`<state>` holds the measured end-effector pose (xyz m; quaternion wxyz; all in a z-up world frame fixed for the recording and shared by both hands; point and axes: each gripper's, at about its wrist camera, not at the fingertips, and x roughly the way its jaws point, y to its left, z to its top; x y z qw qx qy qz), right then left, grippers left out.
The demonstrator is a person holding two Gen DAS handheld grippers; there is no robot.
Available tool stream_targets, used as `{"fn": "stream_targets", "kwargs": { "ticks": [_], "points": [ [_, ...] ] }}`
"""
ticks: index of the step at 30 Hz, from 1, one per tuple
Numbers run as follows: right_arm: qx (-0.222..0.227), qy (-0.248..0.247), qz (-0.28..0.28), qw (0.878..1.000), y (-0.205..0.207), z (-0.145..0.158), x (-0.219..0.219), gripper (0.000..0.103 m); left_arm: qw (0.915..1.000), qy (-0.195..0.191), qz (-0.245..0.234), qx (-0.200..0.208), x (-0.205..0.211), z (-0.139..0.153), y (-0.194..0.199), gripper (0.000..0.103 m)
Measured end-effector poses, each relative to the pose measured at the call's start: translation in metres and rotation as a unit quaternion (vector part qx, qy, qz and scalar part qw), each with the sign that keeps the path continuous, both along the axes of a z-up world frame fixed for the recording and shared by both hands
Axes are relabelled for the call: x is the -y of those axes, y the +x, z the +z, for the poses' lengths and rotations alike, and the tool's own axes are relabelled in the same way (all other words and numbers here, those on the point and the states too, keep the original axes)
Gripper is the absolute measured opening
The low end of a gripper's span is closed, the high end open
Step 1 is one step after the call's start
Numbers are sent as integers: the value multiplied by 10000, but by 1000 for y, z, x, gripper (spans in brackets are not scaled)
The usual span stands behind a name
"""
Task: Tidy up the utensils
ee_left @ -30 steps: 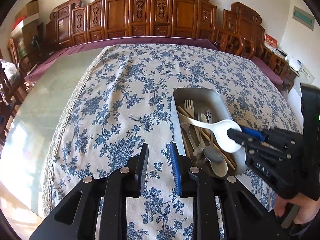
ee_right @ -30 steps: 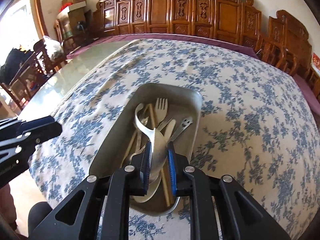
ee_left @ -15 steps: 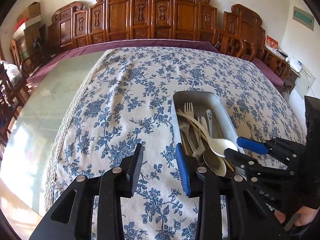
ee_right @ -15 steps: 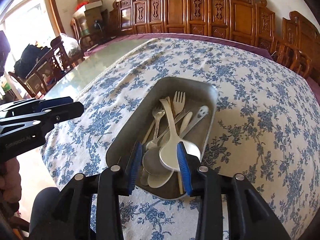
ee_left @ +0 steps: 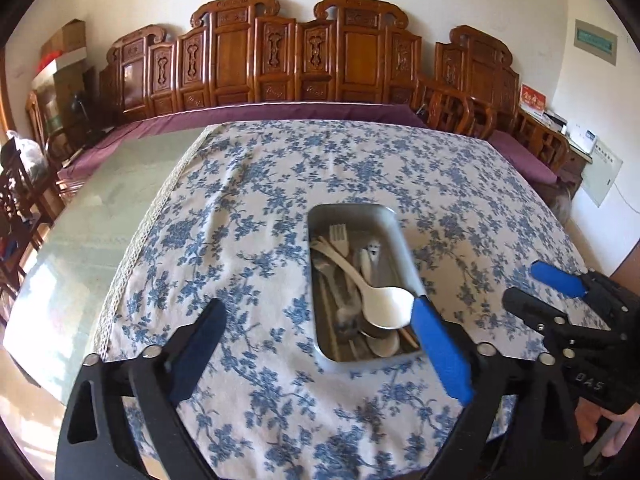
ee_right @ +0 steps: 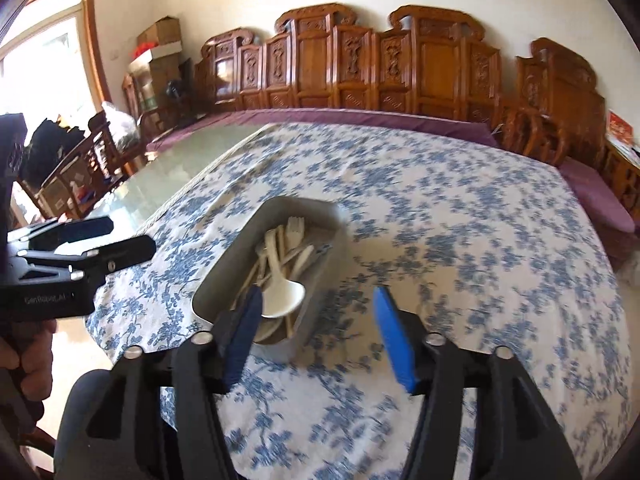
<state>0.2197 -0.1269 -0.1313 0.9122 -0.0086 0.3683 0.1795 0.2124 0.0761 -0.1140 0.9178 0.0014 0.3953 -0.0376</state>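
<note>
So both tongs are off the cutlery at this point; the left tongs (ee_left: 316, 320) are tipped down toward the worktop (ee_left: 100, 216) with the jaws spread really wide, having just been opening, and there's nothing between them except blue-flowered tablecloth (ee_left: 256, 208) and the near end of the metal tray (ee_left: 400, 236); the blue pad on its right finger sits in front of the tray's near right corner in that view, can't tell if it actually touches. The right tongs (ee_right: 316, 300) are angled down the same way, jaws apart and also just been opening, nothing pinched; from the right wrist view the dark left finger overlaps the near end of the tray and the blue one hangs over bare cloth just beside it. In the left wrist view you can see the right tongs off to the right of the tray, well clear of it, with a bit of the person's hand (ee_left: 600, 424) gripping the handle at the bottom corner. The utensils are all in the tray on the cloth; the white spoon (ee_left: 384, 304) lies on top of the pile, bowl toward the near end, handle running to the far left; a pale fork (ee_left: 339, 236) points its tines at the far end; metal spoons and chopsticks are underneath, kinda jumbled. Carved wooden chairs (ee_left: 280, 64) line the far wall.
</note>
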Motion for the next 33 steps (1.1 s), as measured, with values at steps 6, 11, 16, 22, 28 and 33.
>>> {"fn": "stream_targets", "kwargs": {
  "ticks": [6,11,16,22,28,33],
  "points": [
    [122,178,-459,9987,-27,11,42,98,9997,185,-94,128,29,9,-20,95],
    [272,173,-678,9972,-50,22,66,100,9997,155,-58,162,49,15,-39,95],
    [491,156,-763,9957,-75,41,83,100,9994,168,-65,284,64,26,-58,95],
    [785,146,-872,9930,-102,67,92,100,9980,89,-108,616,77,53,-84,95],
    [1063,151,-972,9895,-120,91,98,100,9958,56,-144,907,84,81,-107,95],
    [1318,161,-1007,9860,-133,110,99,100,9937,58,-146,1107,88,99,-121,95]
  ]
}}
